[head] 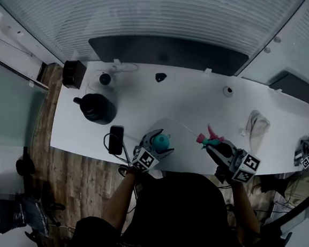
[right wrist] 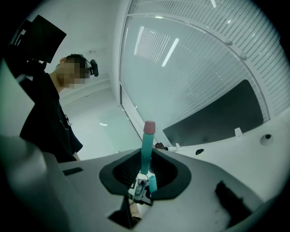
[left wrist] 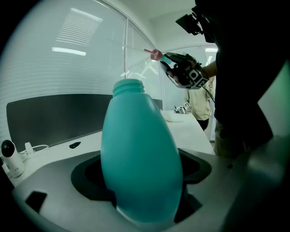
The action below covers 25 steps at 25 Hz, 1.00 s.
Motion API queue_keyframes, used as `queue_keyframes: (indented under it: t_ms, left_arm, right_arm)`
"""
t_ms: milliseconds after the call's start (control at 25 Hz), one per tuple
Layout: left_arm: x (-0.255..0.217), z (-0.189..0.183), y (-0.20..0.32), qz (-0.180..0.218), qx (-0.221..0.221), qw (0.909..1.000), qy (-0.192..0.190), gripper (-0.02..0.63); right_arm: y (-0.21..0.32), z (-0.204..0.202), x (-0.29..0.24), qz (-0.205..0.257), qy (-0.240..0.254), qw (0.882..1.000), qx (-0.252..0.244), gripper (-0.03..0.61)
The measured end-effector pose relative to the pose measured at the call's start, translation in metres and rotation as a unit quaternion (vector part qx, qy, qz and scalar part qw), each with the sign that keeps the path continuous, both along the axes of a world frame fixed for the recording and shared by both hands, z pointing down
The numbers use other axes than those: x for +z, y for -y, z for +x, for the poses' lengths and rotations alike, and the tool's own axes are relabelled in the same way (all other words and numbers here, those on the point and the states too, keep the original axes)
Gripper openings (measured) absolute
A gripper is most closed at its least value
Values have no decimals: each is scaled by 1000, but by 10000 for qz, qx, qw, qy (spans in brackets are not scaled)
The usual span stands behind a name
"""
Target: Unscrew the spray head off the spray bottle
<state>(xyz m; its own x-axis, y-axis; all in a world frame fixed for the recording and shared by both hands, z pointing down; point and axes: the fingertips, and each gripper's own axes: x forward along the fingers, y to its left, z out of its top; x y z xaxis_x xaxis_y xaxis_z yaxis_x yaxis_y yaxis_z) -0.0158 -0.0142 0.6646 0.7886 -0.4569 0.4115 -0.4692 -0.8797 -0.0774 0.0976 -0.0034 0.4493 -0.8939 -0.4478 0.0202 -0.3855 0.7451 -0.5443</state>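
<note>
Uncapped teal plastic spray bottle [left wrist: 138, 154] clamped in left claw [left wrist: 144, 195]; pink-nozzled teal spray head [right wrist: 146, 149] pinched in right claw [right wrist: 144, 183]. Contents could be spilled by tilting over the near edge of the white desk [head: 199, 108].

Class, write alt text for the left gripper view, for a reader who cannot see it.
The left tool clamps a teal bottle whose neck is open. Behind it, the right tool holds the pink-tipped spray head aloft beside a white table.

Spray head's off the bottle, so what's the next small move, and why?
Probably set the spray head down on the table: the right tool holds it clear of the bottle, whose neck stands bare in the left tool.
</note>
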Motion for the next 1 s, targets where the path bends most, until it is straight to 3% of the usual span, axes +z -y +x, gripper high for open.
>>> queue_keyframes:
  t_ms: [240, 480, 840, 1000]
  left_arm:
    - [30, -3, -25, -217, 121, 9996, 148, 419]
    - [16, -10, -18, -40, -119, 9999, -13, 419]
    - [1, -4, -17, 32, 268, 9996, 124, 422]
    - [-1, -8, -13, -18, 203, 9997, 148, 422]
  right_arm:
    - [5, -5, -10, -198, 300, 9993, 105, 72]
    - [0, -11, -6, -235, 277, 9993, 40, 72]
    - [-9, -10, 13, -204, -37, 9998, -24, 72]
    - [-5, -14, 3, -294, 186, 9994, 42, 72]
